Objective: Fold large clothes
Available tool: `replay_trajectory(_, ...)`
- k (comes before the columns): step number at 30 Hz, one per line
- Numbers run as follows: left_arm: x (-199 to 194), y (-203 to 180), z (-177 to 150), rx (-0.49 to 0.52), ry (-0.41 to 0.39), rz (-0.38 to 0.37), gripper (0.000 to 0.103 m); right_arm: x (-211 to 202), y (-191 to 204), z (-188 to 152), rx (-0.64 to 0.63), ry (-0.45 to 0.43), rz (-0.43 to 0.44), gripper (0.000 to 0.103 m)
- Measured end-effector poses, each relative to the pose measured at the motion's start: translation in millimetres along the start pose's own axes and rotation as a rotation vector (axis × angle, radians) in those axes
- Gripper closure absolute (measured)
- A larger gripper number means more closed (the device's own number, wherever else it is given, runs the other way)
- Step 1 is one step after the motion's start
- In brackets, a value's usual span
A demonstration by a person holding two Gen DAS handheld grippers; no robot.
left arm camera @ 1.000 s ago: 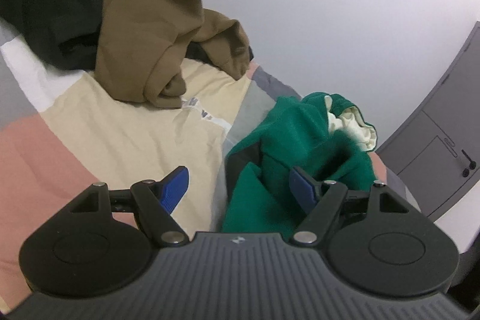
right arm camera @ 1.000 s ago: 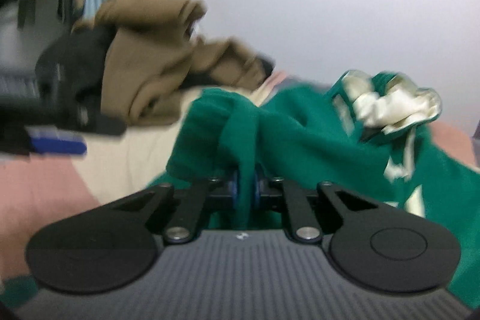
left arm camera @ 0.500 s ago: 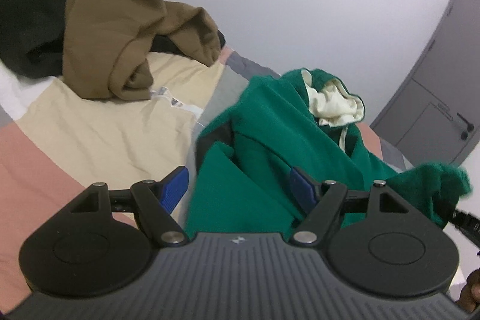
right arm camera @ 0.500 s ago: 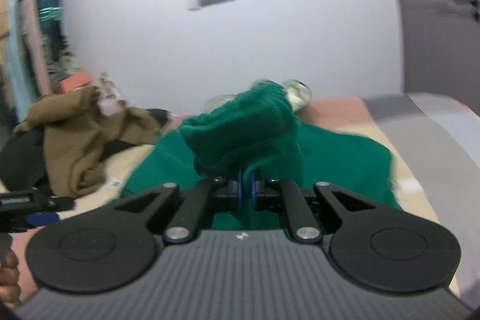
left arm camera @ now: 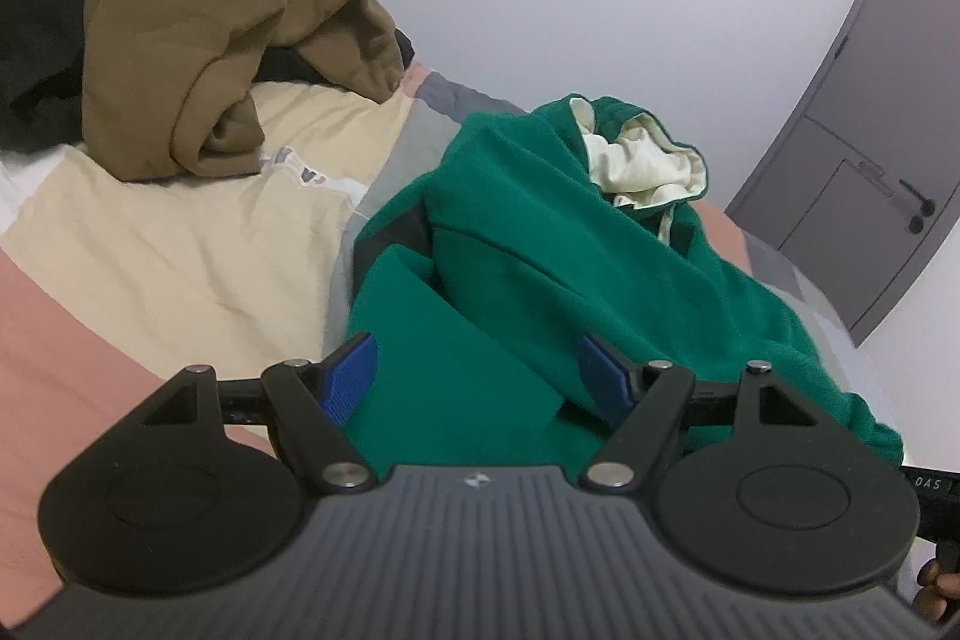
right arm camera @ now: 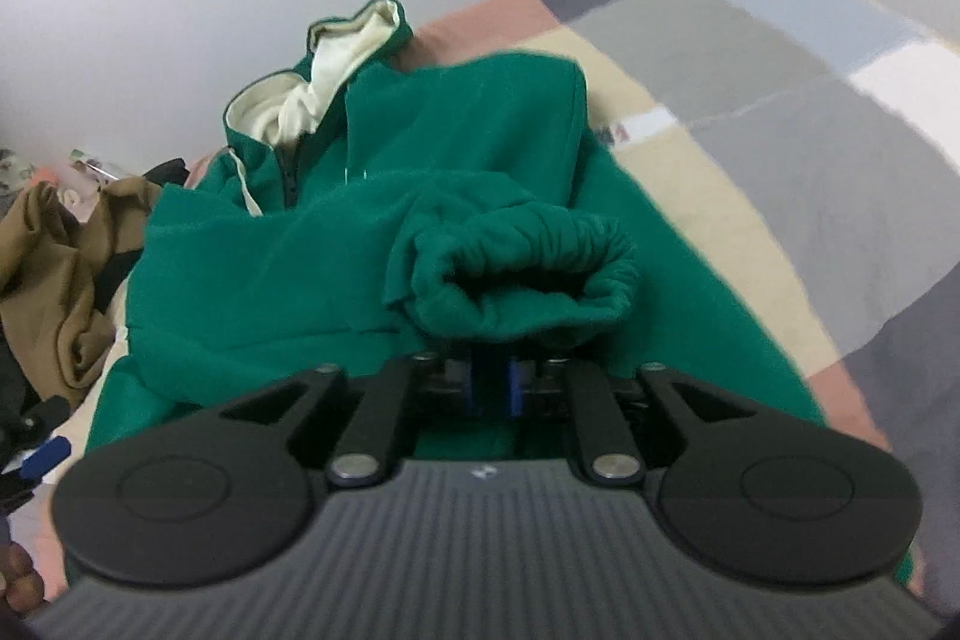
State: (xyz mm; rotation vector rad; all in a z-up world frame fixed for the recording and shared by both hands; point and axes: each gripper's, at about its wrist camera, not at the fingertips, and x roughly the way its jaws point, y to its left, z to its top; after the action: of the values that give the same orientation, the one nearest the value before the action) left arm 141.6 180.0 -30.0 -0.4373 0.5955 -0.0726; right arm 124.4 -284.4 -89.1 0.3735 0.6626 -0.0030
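Note:
A green hoodie (left arm camera: 540, 250) with a cream hood lining (left arm camera: 636, 160) lies rumpled on the patchwork bed cover (left arm camera: 180, 232). My left gripper (left arm camera: 474, 370) is open wide low over its near left part, with green cloth under the gap and neither pad pressing. In the right wrist view the hoodie (right arm camera: 288, 268) fills the middle, and its sleeve cuff (right arm camera: 516, 280) lies bunched on the body just ahead of my right gripper (right arm camera: 493, 385). That gripper's jaws are opening; a narrow gap shows between the blue pads, with green cloth behind it.
A brown garment (left arm camera: 180, 40) is heaped over a black one (left arm camera: 36, 28) at the bed's far left. A grey door (left arm camera: 870, 130) stands at the right by the white wall. The bed cover (right arm camera: 780, 100) runs on to the right of the hoodie.
My right gripper carried the green sleeve rightward across the hoodie, rolled, lowered it onto the body, and its pads have parted. My left gripper drifted slightly over the hoodie, still open.

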Motion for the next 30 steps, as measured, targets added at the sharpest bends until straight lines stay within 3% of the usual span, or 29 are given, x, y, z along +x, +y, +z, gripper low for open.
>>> replay_trajectory(1,0.1,0.4,0.5,-0.01,0.0,-0.01,0.025,-5.1,-0.1,1.1,-0.007,-0.021,-0.006,0.073)
replay_trajectory(3,0.3,0.9,1.5,-0.033,0.0,-0.041,0.025,-17.9,-7.1,2.8,-0.009,-0.072,-0.009,0.053)
replay_trajectory(5,1.0,0.9,1.3,-0.049,0.002,-0.065,0.025,-29.4,-9.8,8.7,-0.008,-0.138,-0.015,0.043)
replay_trajectory(11,9.8,-2.9,-3.2,-0.067,0.025,-0.103,0.025,-35.9,4.4,29.1,-0.144,-0.263,0.038,0.043)
replay_trajectory(14,17.0,-6.7,-4.0,-0.073,0.032,-0.136,0.025,-13.1,12.8,32.2,-0.202,-0.182,0.114,0.046)
replay_trajectory(16,22.4,-7.7,-4.6,-0.095,0.04,-0.167,0.025,0.7,15.7,31.8,-0.207,-0.128,0.102,0.046)
replay_trajectory(22,51.7,-14.3,-0.9,-0.165,0.085,-0.217,0.025,5.3,10.8,37.8,-0.226,-0.159,0.019,0.046)
replay_trajectory(26,84.2,-17.7,4.0,-0.227,0.13,-0.189,0.025,5.8,-7.6,42.8,-0.207,-0.162,-0.033,0.046)
replay_trajectory(28,100.6,-17.1,5.4,-0.253,0.151,-0.158,0.025,15.8,-18.5,43.8,-0.172,-0.12,-0.016,0.04)
replay_trajectory(29,109.1,-15.8,6.0,-0.274,0.165,-0.146,0.025,19.4,-24.2,42.7,-0.15,-0.094,0.004,0.03)
replay_trajectory(30,116.0,-14.2,6.5,-0.298,0.172,-0.142,0.025,23.5,-27.9,41.5,-0.135,-0.074,0.023,0.027)
